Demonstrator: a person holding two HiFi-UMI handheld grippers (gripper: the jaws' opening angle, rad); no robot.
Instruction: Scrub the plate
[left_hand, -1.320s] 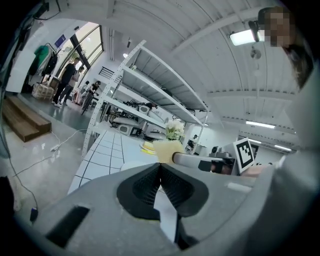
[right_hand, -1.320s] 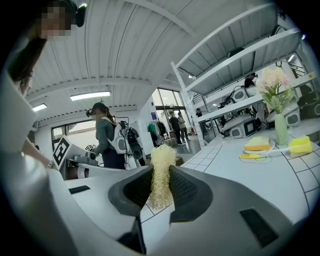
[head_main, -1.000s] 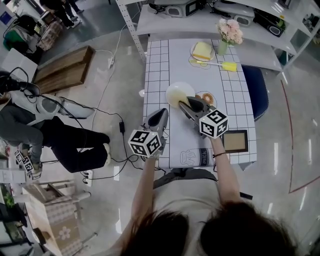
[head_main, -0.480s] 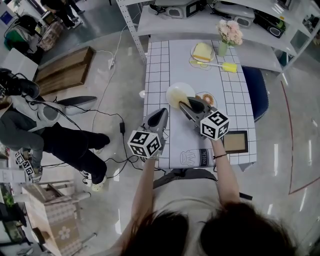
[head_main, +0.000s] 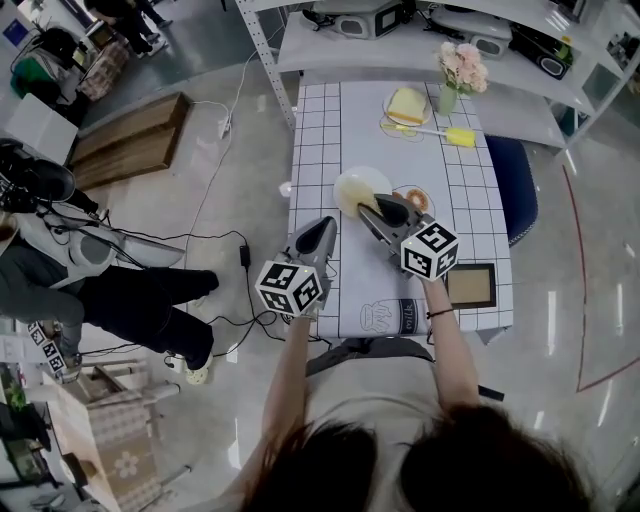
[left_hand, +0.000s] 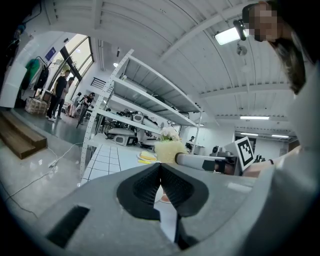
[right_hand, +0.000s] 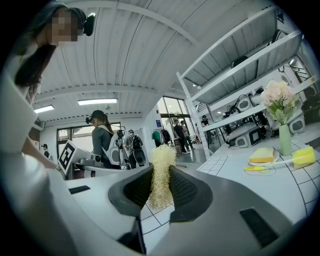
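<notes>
Left gripper (left_hand: 160, 169) hangs over the table's (head_main: 315, 130) near part, jaws pressed together, empty. Plate (head_main: 350, 186) lies mid-table. Right gripper (head_main: 366, 211) pinches a scrubber (right_hand: 162, 162) at the plate's near rim, possibly touching it.

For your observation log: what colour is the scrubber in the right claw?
Pale yellow scrubber, clearest in the right gripper view.

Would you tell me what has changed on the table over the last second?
Nothing on the table visibly changed. Only the bystander on the floor shifted their legs. The right gripper stays shut on the scrubber at the plate's near edge, the left gripper shut and empty.
</notes>
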